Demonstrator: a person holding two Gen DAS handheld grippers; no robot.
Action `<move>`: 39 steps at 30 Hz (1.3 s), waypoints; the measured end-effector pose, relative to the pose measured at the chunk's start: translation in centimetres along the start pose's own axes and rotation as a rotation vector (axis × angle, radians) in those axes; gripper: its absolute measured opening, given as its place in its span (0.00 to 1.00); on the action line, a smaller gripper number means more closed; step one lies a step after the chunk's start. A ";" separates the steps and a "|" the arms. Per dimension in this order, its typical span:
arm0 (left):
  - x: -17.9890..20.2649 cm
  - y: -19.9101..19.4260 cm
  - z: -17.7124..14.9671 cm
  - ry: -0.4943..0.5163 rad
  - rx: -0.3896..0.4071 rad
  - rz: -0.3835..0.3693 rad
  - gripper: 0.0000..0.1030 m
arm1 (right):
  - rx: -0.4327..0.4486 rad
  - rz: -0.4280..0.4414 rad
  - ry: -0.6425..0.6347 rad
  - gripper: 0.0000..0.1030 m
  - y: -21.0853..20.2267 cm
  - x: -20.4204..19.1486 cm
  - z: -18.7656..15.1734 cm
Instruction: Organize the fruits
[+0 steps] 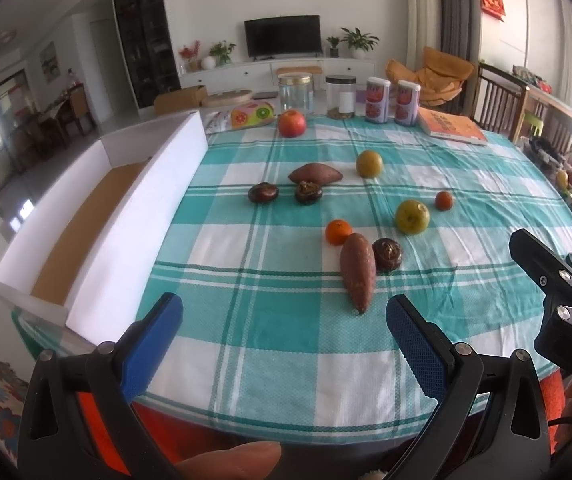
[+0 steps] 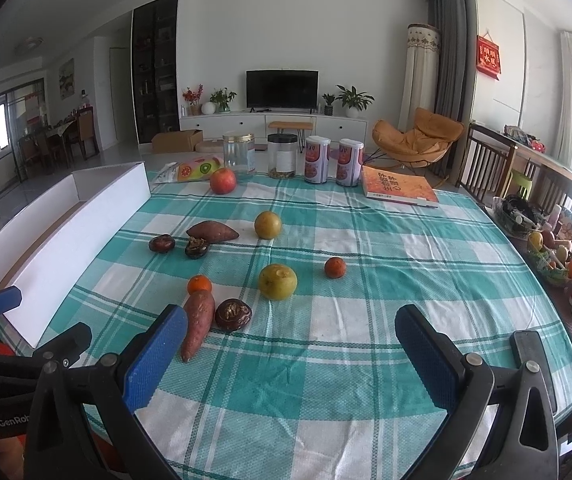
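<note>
Both grippers hang over the near edge of the checked tablecloth (image 2: 326,360) with nothing in them. The left gripper (image 1: 284,324) is spread wide, and so is the right gripper (image 2: 291,340). Nearest is a sweet potato (image 2: 197,323) touching a small orange (image 2: 199,284), with a dark round fruit (image 2: 233,314) just beside it. Further out sit a yellow-green apple (image 2: 277,281), another little orange (image 2: 335,267) and a red apple (image 2: 223,181) at the far side. The white box (image 2: 58,240) runs along the left edge.
</note>
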State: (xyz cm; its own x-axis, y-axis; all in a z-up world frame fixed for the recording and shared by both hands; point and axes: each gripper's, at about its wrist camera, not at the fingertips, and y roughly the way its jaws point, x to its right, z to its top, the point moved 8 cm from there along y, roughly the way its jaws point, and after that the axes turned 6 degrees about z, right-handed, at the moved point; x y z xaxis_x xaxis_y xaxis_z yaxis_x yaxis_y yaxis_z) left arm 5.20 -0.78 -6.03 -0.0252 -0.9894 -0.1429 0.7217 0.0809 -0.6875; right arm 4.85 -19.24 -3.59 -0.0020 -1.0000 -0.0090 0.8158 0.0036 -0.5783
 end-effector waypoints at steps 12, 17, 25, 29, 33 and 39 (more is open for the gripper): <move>0.1 0.0 0.0 0.002 0.000 0.000 0.99 | -0.008 -0.005 0.001 1.00 0.3 0.0 -0.1; 0.1 0.0 0.0 0.001 -0.001 0.001 0.99 | -0.011 -0.005 -0.001 1.00 0.3 0.0 -0.1; 0.1 0.0 0.0 0.002 -0.002 0.002 0.99 | -0.027 -0.006 0.002 1.00 0.7 0.2 -0.8; 0.2 0.1 -0.2 0.004 -0.003 0.002 0.99 | -0.028 -0.006 0.003 1.00 0.7 0.2 -0.8; 0.3 0.2 -0.4 0.004 -0.004 0.002 0.99 | -0.034 -0.009 0.004 1.00 0.8 0.2 -1.0; 0.5 0.3 -1.1 0.008 -0.006 0.004 0.99 | -0.052 -0.016 0.010 1.00 1.2 0.3 -1.3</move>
State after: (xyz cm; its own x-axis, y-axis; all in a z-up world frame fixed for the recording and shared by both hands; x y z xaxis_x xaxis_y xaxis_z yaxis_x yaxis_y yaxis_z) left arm 4.64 -1.12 -7.06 -0.0278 -0.9882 -0.1507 0.7177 0.0852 -0.6911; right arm 5.09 -19.55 -5.33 -0.0209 -0.9998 -0.0073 0.7842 -0.0118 -0.6203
